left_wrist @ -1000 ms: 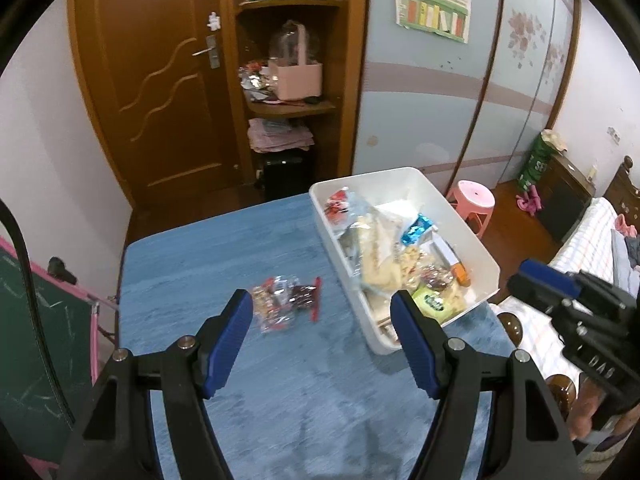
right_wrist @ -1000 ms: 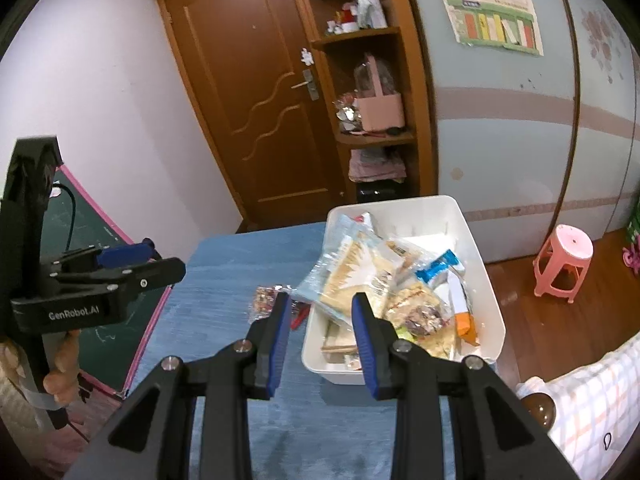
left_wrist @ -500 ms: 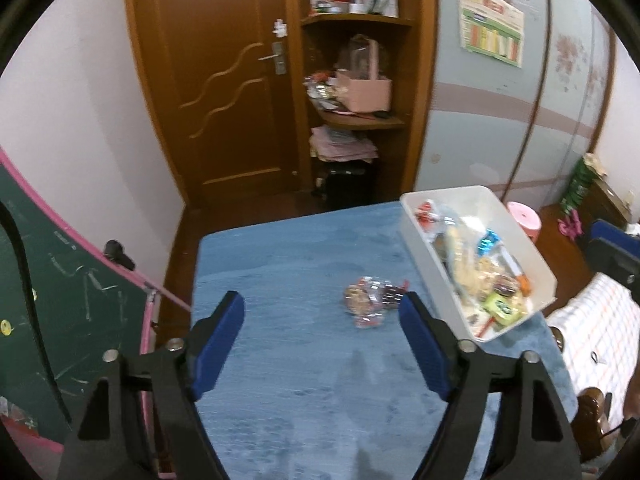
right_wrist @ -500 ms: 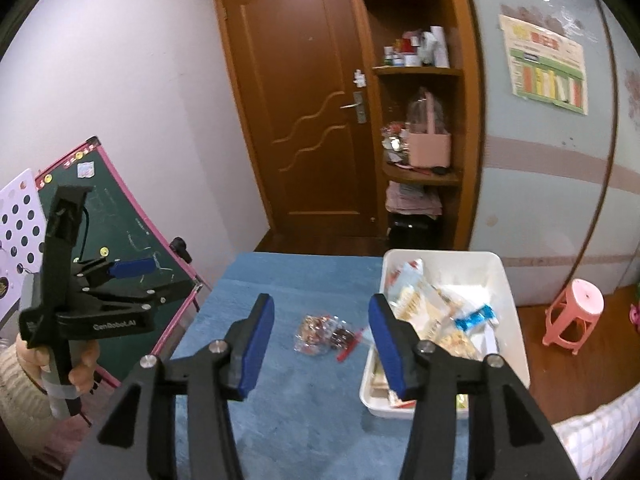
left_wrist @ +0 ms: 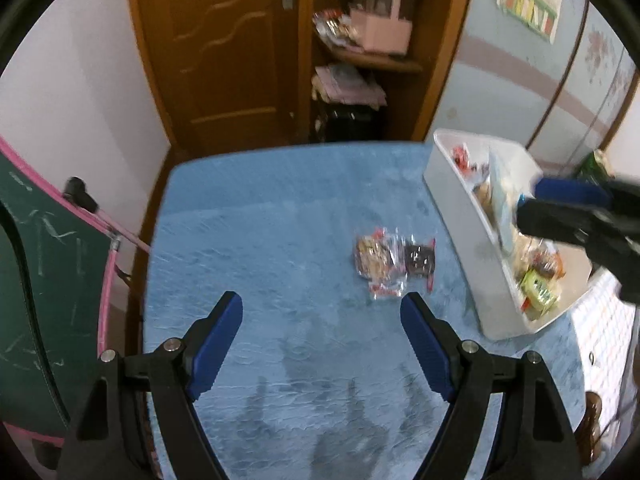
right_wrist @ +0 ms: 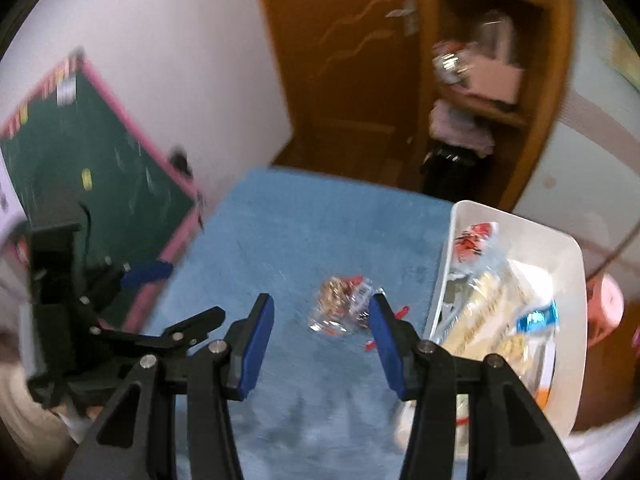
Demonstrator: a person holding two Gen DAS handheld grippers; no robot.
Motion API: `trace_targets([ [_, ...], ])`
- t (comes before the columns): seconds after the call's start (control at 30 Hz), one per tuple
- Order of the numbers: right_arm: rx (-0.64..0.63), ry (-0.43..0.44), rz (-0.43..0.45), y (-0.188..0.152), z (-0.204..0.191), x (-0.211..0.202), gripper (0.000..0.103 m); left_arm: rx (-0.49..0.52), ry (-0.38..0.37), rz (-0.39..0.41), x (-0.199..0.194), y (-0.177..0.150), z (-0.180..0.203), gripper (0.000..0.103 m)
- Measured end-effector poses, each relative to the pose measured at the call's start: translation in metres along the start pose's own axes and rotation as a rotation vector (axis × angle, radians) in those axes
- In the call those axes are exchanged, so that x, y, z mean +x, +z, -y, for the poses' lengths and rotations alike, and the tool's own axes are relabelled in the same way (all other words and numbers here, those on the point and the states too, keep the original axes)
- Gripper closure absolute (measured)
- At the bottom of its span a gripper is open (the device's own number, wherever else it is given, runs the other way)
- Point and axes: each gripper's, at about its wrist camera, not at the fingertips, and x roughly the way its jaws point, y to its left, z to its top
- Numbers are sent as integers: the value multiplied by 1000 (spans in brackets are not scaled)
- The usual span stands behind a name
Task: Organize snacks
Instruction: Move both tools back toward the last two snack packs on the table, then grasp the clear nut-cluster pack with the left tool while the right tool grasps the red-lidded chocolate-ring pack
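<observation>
Over the snack packets (left_wrist: 394, 266), both grippers' jaws have just widened, holding nothing.

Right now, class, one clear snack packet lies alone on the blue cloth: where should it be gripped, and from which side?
Grip the snack packet across its bulging middle, coming from above. It lies flat on the blue cloth, apart from the white bin, so no edge stands up to pinch sideways. The open left tool looks better placed, probably.
</observation>
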Motion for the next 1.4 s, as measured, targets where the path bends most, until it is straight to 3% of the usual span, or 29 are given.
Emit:
trace_targets([
  [0.17,-187,-33,-145,9,15,53,53,-11,9,-49,33,2,-7,23],
  [0.37,-379,17,-322,4,23,107,53,-117,-22,-92,72,22,-22,23],
  [0.57,-506,61,-449,-3,26,147,53,-141,-59,-164,120,35,-12,23],
  [1.0,-507,129,-551,-5,28,177,53,-126,-77,-243,184,36,23,23],
  [1.37,-527,109,-595,-5,20,183,53,-187,-154,-245,203,36,30,23],
  [1.4,-531,106,-596,-6,19,183,53,-190,-165,-236,202,36,29,29],
])
